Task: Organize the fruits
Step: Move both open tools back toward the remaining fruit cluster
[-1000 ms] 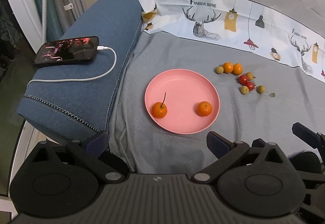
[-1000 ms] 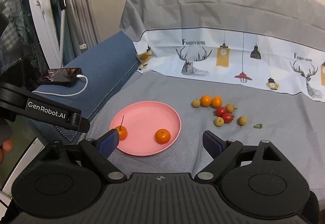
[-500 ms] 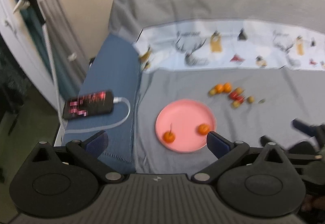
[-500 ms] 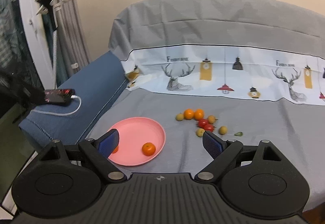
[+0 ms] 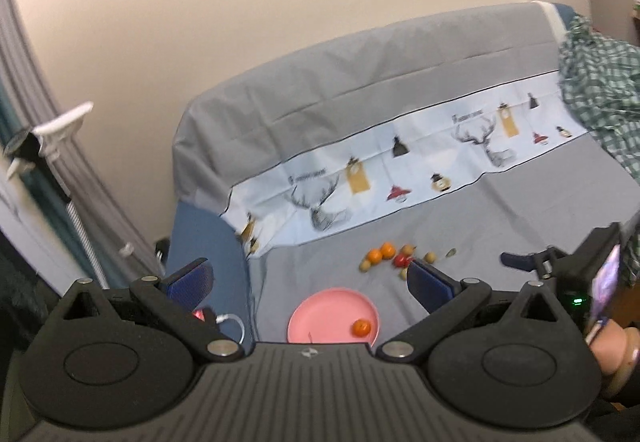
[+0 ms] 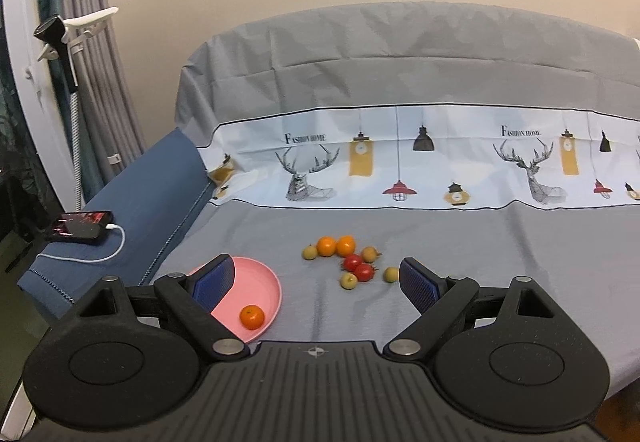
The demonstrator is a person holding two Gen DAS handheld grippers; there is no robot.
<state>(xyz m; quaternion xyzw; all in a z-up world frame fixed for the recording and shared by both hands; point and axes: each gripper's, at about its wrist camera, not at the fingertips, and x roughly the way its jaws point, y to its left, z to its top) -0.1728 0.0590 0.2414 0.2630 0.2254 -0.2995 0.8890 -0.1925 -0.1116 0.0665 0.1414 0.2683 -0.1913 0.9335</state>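
Your right tool (image 6: 314, 280) is held with its blue-padded fingers (image 6: 418, 284) spread wide and nothing between them, hovering above the near edge of the grey printed sheet (image 6: 500, 250) that covers the sofa. Your left tool (image 5: 308, 282) is spread just as wide and carries nothing either; that view is tilted and slightly blurred.

Take the round pink plastic plate (image 6: 260, 282) as your landmark. It lies flat on the sheet, and one small orange mandarin (image 6: 252, 317) sits inside it near its front rim. To the right of the plate and a little farther back, well off its rim, lies a loose cluster of small fruits (image 6: 348, 260) on the bare sheet: two orange ones side by side at the back, two red tomatoes touching each other in the middle, and four small yellow-green ones around them.

To the left of the plate, on the blue fabric armrest (image 6: 140, 201), a black phone (image 6: 80, 228) lies flat with a white cable (image 6: 100, 256) plugged in.
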